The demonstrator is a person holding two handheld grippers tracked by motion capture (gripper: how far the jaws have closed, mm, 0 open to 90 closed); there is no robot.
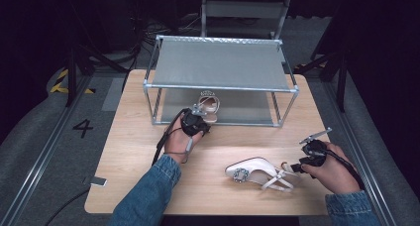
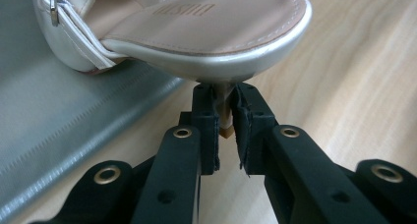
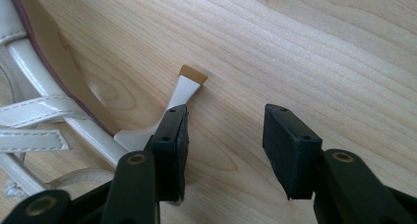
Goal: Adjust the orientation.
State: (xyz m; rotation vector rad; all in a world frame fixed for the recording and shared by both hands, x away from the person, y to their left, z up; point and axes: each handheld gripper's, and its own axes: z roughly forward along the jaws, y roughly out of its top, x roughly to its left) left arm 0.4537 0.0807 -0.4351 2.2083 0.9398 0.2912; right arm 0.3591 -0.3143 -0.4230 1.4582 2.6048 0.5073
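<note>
- The near shoe [image 1: 255, 172] lies on its side on the table [image 1: 148, 186] at the front right: a light, pearl-white slingback with a glossy, likely slippery skin, floppy straps and a jewelled buckle at the toe.
- The right gripper [image 3: 223, 145] sits at its heel [image 3: 184, 86] with jaws spread apart; one pad lies just beside the thin heel, not pinching it. That stiff heel looks the best handle; the straps would slip and sag.
- Farther back, the left gripper [image 2: 225, 130] is clamped on the heel [image 2: 225, 117] of the second shoe [image 2: 196, 32], held at the front edge of the rack [image 1: 220, 87], over its lower shelf.
- A narrow heel can twist in the pads, so this grip wants firmness and slow moves.
</note>
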